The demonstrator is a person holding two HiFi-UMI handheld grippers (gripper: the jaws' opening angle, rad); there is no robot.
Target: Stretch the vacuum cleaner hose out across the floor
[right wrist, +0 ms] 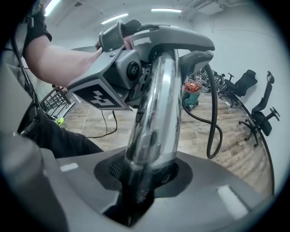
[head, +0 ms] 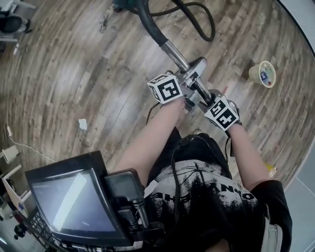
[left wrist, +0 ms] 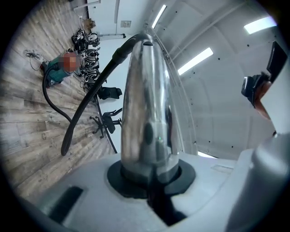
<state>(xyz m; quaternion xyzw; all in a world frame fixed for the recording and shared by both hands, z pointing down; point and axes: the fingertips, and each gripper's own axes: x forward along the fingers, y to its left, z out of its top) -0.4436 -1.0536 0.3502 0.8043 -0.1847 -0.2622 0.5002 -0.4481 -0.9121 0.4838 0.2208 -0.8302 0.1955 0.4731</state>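
The hose (head: 147, 22) loops on the floor (head: 74, 74) at 12 o'clock; pulling hard could, we judge, drag the vacuum cleaner (right wrist: 191, 93). Our left hand-held gripper (left wrist: 152, 181) and right hand-held gripper (right wrist: 136, 181) clamp its chrome tube (head: 176, 53), which might slip.

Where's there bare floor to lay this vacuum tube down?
Widest bare floor lies left of the hose, above the paper scrap. A smaller patch sits between the hose loop and the cup. It's crowded beside the vacuum cleaner, top centre.
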